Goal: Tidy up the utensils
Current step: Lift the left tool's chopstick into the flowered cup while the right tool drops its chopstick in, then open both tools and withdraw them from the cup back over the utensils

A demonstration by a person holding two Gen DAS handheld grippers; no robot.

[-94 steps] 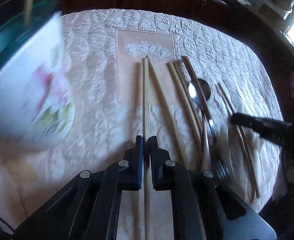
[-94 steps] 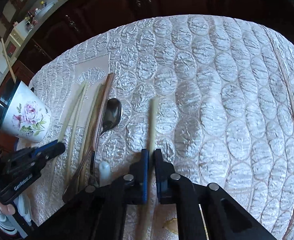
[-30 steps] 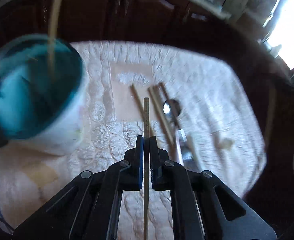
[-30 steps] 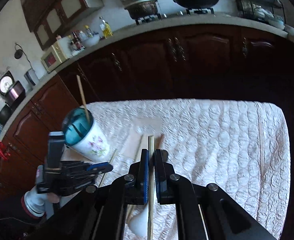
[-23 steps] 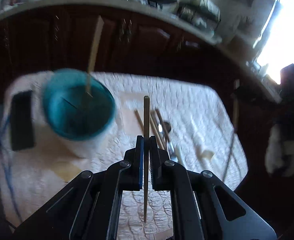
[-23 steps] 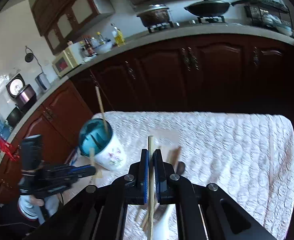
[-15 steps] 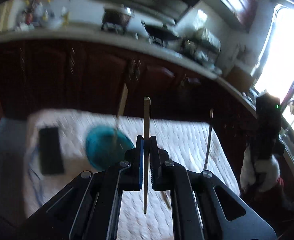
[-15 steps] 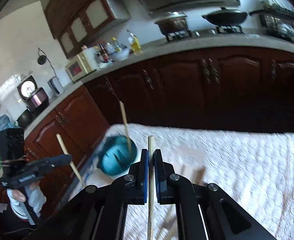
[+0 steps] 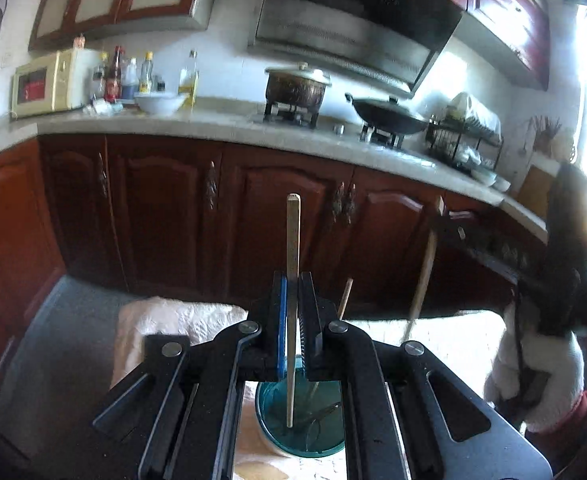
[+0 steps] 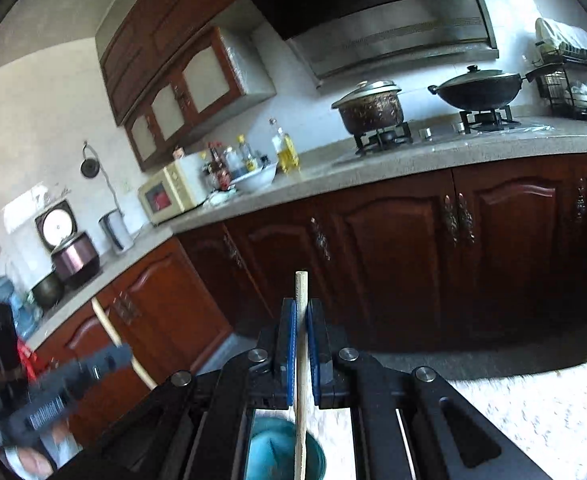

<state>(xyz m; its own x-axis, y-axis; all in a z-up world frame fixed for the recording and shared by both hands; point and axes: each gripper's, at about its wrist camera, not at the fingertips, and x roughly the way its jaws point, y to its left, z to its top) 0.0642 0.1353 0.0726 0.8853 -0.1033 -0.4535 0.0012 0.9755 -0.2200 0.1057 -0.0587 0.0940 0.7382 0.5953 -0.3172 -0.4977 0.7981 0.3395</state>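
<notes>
Both chopsticks are poised upright over the blue-lined cup (image 9: 299, 420): the left tongs (image 9: 293, 320) pinch a chopstick (image 9: 293, 240) whose tip hangs inside the rim, the right tongs (image 10: 301, 340) pinch another chopstick (image 10: 301, 360) above it. Next, likely lower and let go

Dark red-brown wooden cabinets (image 9: 165, 208) run under a pale stone counter (image 10: 473, 142) with a gas hob, a steel range hood (image 10: 393, 36) above, white walls, and bright daylight at the right
</notes>
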